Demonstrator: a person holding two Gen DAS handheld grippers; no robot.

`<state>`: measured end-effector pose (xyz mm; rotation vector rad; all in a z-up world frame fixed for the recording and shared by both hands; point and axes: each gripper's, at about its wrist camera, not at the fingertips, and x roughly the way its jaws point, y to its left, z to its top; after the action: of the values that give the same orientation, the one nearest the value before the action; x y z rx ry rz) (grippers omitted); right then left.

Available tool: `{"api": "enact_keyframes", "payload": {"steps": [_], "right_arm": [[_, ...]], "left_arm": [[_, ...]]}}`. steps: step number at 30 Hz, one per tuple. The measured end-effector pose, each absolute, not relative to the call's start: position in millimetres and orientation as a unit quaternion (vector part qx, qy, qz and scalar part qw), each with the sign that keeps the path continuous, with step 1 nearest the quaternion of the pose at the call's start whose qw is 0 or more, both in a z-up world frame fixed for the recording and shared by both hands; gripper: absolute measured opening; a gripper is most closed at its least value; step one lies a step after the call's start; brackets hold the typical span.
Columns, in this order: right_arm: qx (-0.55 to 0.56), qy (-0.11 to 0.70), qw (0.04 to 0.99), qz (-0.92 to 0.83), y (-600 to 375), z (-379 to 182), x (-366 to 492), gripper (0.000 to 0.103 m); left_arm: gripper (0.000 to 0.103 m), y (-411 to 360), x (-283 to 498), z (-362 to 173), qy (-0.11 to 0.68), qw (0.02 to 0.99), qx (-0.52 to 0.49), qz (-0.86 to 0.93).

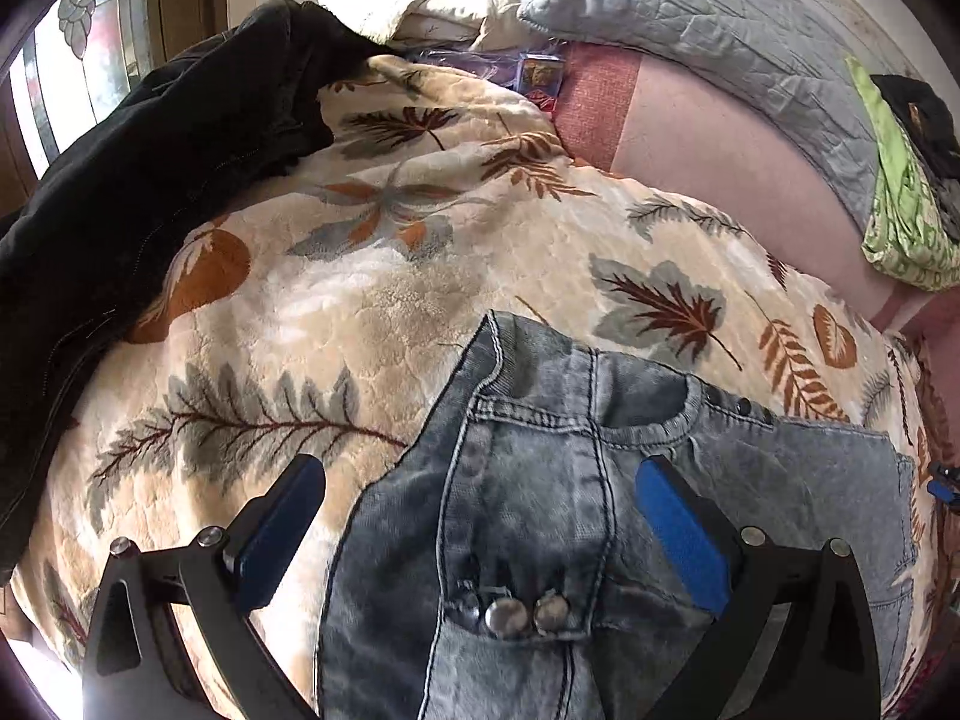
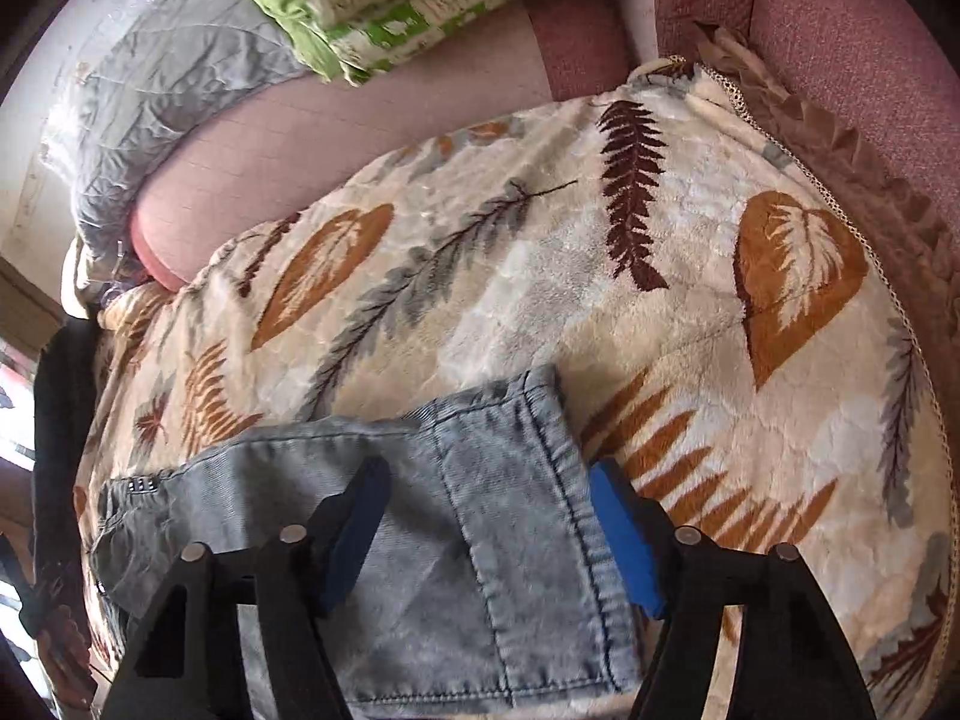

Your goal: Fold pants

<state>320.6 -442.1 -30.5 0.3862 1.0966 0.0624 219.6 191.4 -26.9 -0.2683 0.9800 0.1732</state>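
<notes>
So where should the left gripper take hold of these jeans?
On the waistband near the two metal buttons, coming from above with the open left gripper astride it. The jeans lie flat on the leaf-print blanket, and that thick seamed band should pinch firmly.

Pants lie on a blanket at lower centre of the left wrist view; a jacket rests at upper left, a pillow at upper right.

Open blanket beyond the jeans; black jacket crowds its left.
</notes>
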Motion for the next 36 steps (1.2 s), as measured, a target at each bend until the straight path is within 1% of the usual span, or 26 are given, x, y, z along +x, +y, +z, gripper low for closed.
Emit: {"api": "enact_keyframes", "payload": {"steps": [3, 6, 7, 8, 9, 10, 11, 12, 13, 14, 15, 16, 20, 21, 22, 24, 25, 28, 31, 33, 34, 36], "right_arm": [[0.164, 0.536, 0.828, 0.015, -441.9, -43.5, 345.1, 0.064], [0.159, 0.552, 0.819, 0.006, -440.9, -58.3, 361.4, 0.063], [0.16, 0.554, 0.817, 0.011, -439.9, -61.7, 363.7, 0.054], [0.16, 0.555, 0.816, 0.019, -437.8, -64.1, 365.1, 0.047], [0.152, 0.556, 0.817, 0.021, -435.3, -65.2, 365.9, 0.042], [0.14, 0.557, 0.818, 0.02, -433.2, -65.7, 366.1, 0.034], [0.131, 0.559, 0.819, 0.017, -432.3, -66.2, 365.7, 0.03], [0.129, 0.559, 0.819, 0.018, -432.7, -66.0, 364.6, 0.029], [0.127, 0.557, 0.82, 0.02, -432.9, -64.9, 363.8, 0.029], [0.125, 0.556, 0.822, 0.021, -432.8, -63.6, 362.5, 0.029], [0.122, 0.556, 0.822, 0.021, -432.6, -63.2, 361.4, 0.029], [0.121, 0.556, 0.822, 0.02, -432.4, -63.5, 361.1, 0.029], [0.123, 0.557, 0.821, 0.018, -432.7, -66.5, 359.8, 0.029], [0.123, 0.558, 0.821, 0.019, -432.5, -67.5, 360.2, 0.029], [0.122, 0.557, 0.821, 0.019, -431.7, -68.3, 361.3, 0.029], [0.121, 0.555, 0.823, 0.018, -431.8, -67.1, 361.0, 0.027], [0.115, 0.554, 0.825, 0.018, -430.5, -65.8, 360.5, 0.024], [0.095, 0.544, 0.834, 0.017, -425.9, -56.3, 357.5, 0.017], [0.068, 0.518, 0.853, 0.008, -421.8, -35.0, 350.1, 0.016], [0.051, 0.491, 0.87, 0.0, -420.8, -15.2, 340.6, 0.016], [0.043, 0.477, 0.878, -0.005, -420.7, -5.7, 335.6, 0.015], [0.021, 0.449, 0.893, -0.024, -421.1, 8.1, 328.1, 0.014]], "left_arm": [[0.103, 197.5, 239.7, -34.0, 0.475, 0.867, -0.132, 0.08], [0.103, 204.1, 256.1, -42.0, 0.479, 0.862, -0.148, 0.077], [0.103, 205.2, 260.6, -44.5, 0.481, 0.86, -0.151, 0.076], [0.103, 205.7, 264.0, -46.4, 0.482, 0.859, -0.152, 0.076], [0.102, 205.9, 267.9, -48.0, 0.484, 0.859, -0.15, 0.078], [0.102, 206.0, 271.2, -48.9, 0.483, 0.859, -0.148, 0.077], [0.101, 206.1, 273.9, -49.5, 0.483, 0.86, -0.147, 0.076], [0.096, 206.0, 276.9, -50.5, 0.484, 0.86, -0.145, 0.075], [0.085, 206.1, 280.3, -51.9, 0.487, 0.858, -0.146, 0.071], [0.078, 206.6, 283.9, -54.0, 0.493, 0.855, -0.15, 0.065], [0.066, 207.8, 287.6, -56.4, 0.498, 0.851, -0.155, 0.063], [0.064, 209.5, 290.7, -59.1, 0.503, 0.847, -0.161, 0.064], [0.063, 213.9, 299.0, -69.3, 0.513, 0.837, -0.182, 0.065], [0.055, 212.8, 301.4, -71.0, 0.516, 0.835, -0.179, 0.066], [0.033, 211.8, 303.4, -72.5, 0.518, 0.834, -0.176, 0.065], [0.016, 209.8, 308.0, -75.2, 0.525, 0.832, -0.165, 0.074], [0.005, 208.0, 309.9, -74.9, 0.524, 0.834, -0.158, 0.076], [0.005, 199.0, 315.1, -69.8, 0.522, 0.84, -0.116, 0.085], [0.004, 190.5, 316.2, -55.1, 0.495, 0.861, -0.069, 0.094], [0.0, 183.1, 315.8, -41.7, 0.462, 0.879, -0.016, 0.118], [0.0, 181.0, 316.3, -36.0, 0.444, 0.886, 0.009, 0.131], [0.0, 182.0, 318.4, -31.7, 0.426, 0.893, 0.025, 0.144]]}}
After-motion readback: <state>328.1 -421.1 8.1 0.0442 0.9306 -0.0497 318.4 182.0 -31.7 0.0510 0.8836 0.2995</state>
